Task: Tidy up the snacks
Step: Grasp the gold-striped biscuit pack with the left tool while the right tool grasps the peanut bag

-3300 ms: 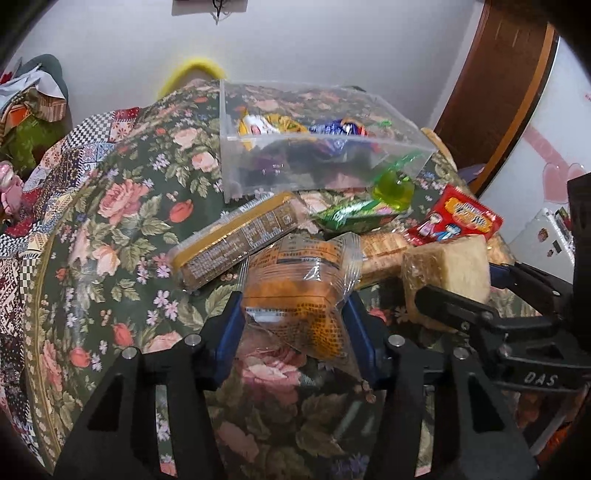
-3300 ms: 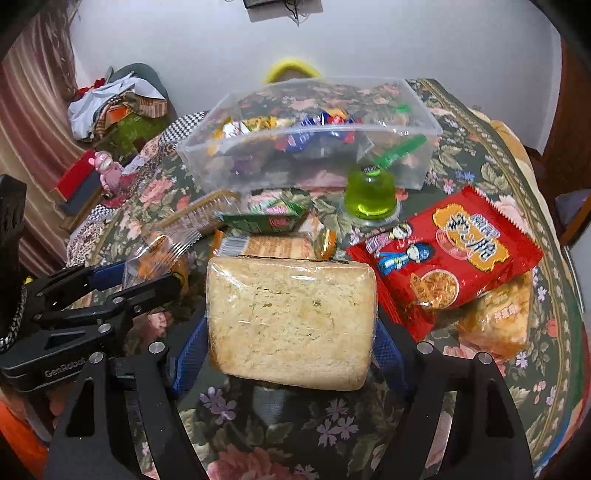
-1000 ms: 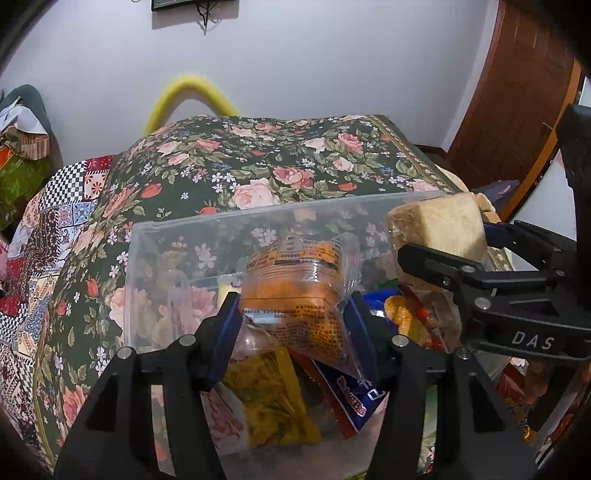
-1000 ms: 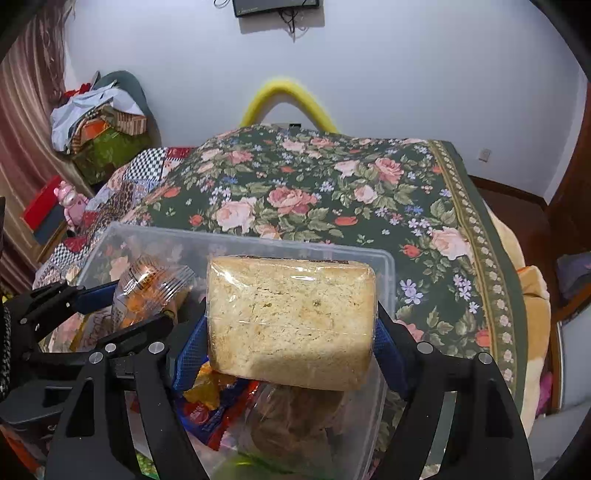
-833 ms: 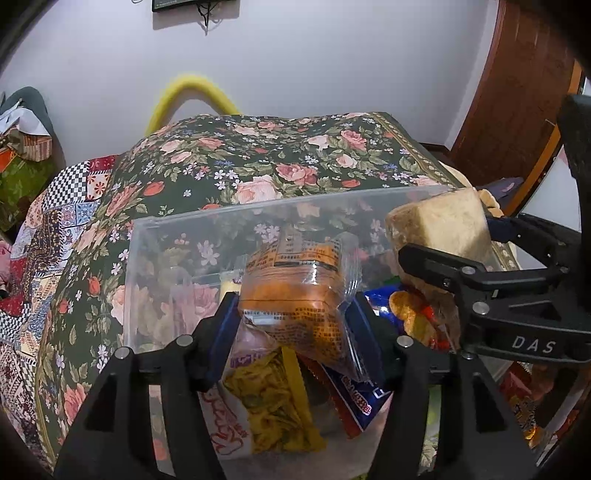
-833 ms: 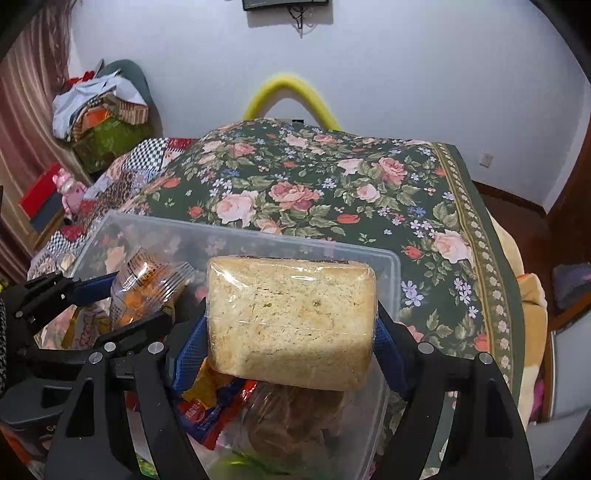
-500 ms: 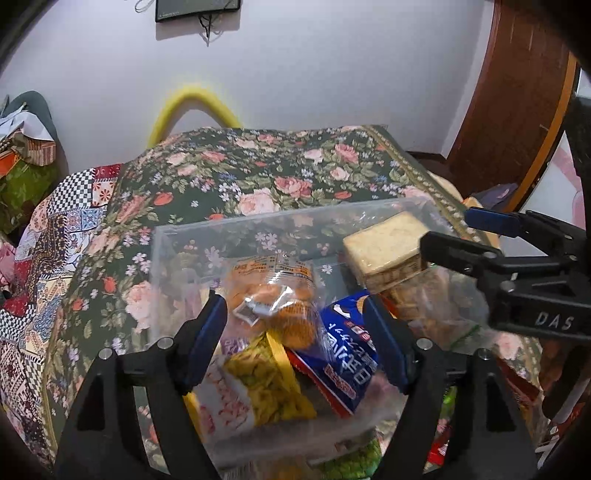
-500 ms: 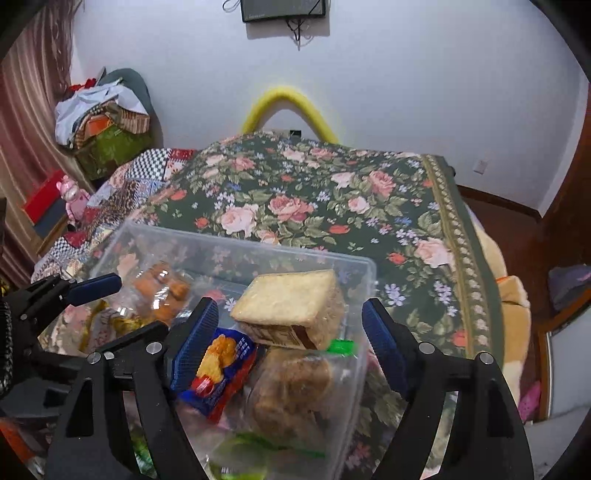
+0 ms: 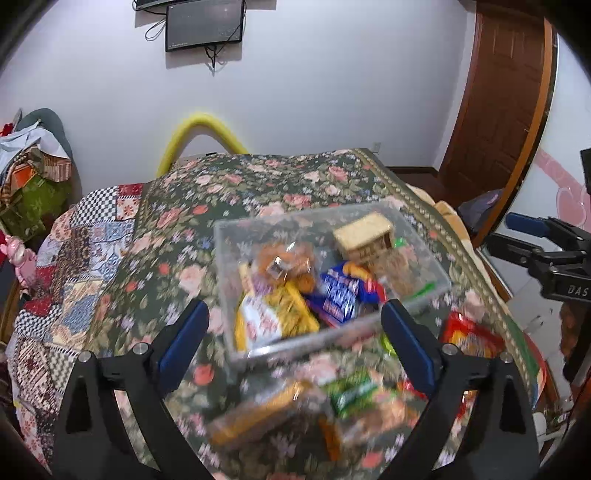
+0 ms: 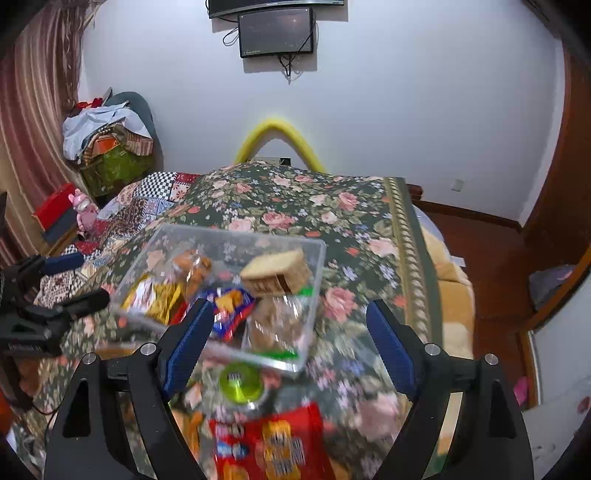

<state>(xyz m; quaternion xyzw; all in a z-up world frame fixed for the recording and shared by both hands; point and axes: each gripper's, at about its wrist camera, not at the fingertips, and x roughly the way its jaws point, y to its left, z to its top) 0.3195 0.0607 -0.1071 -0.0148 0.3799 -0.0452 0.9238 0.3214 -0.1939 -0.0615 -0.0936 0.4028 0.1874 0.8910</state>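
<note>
Both grippers are hanging above the clear plastic storage bin (image 9: 424, 254) with nothing between their blue pads. The left gripper (image 9: 295, 332) is standing spread wide, its jaws having just been opening, and the right gripper (image 10: 288, 336) is likewise spread and has just been opening. The tan block of wrapped crackers (image 10: 275, 275) is lying inside the bin toward its far right side, and the clear bag of orange snacks (image 9: 284, 264) is lying beside it, on top of a yellow-and-white packet (image 9: 269, 314) and next to a blue wrapper (image 9: 340, 291).

In front of the bin, loose snacks are lying on the cloth, blurred: a long yellow-brown packet (image 9: 258, 413), a green wrapper (image 9: 351, 391), a round green jelly cup (image 10: 240, 382) and a red snack bag (image 10: 273, 446) with yellow print that cannot be read. In the left wrist view the right gripper's black body is showing the letters "DAS".

Everything is resting on a dark green floral tablecloth (image 10: 295, 206), with a patchwork cloth (image 9: 85, 251) to its left. A yellow padded arch (image 10: 277, 129), a wall-mounted black screen (image 10: 277, 31) on a white wall, a brown wooden door (image 9: 498, 92) and a pile of clothes (image 10: 107, 136) are surrounding the table.
</note>
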